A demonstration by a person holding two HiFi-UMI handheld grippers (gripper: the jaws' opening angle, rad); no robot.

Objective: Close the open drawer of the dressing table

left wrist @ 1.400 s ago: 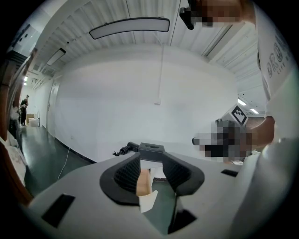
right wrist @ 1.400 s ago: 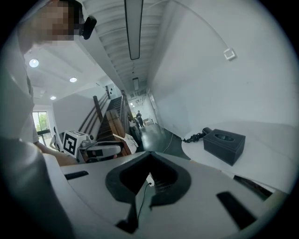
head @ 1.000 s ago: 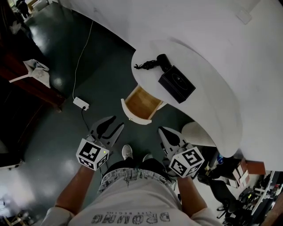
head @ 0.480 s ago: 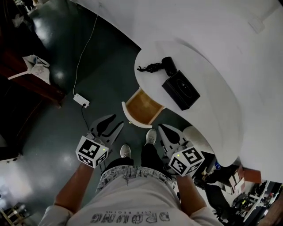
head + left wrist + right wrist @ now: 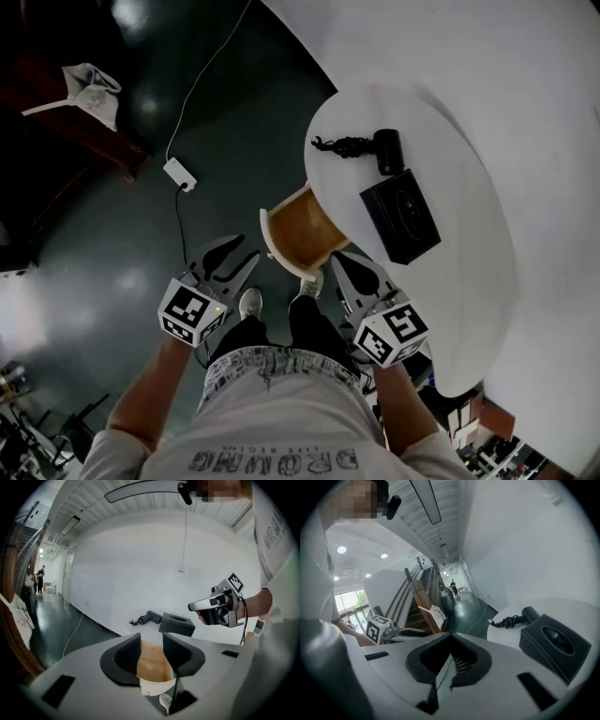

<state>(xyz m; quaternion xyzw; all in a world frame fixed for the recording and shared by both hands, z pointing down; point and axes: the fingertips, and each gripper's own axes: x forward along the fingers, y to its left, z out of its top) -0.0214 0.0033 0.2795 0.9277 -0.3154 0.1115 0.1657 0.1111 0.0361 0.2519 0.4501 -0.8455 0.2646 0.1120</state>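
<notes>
The white dressing table (image 5: 469, 169) has a round top, and its drawer (image 5: 298, 225) is pulled out, showing a wooden bottom and a curved white front. My left gripper (image 5: 248, 255) hovers open just left of the drawer front, apart from it. In the left gripper view the drawer (image 5: 152, 665) shows between the left gripper's (image 5: 151, 637) spread pads. My right gripper (image 5: 339, 261) is shut on nothing, close to the drawer's right corner. In the right gripper view the right gripper's (image 5: 450, 637) tips meet.
A black box (image 5: 401, 214) and a black hair dryer (image 5: 377, 148) with its cord lie on the table top. A power strip (image 5: 180, 174) and cable lie on the dark floor at left. Dark wooden furniture with a white bag (image 5: 89, 89) stands far left. My shoes (image 5: 249, 302) are below the drawer.
The person has stepped toward the table, so both grippers are now nearer the drawer front. The drawer stays open. Neither gripper's jaws have changed.
</notes>
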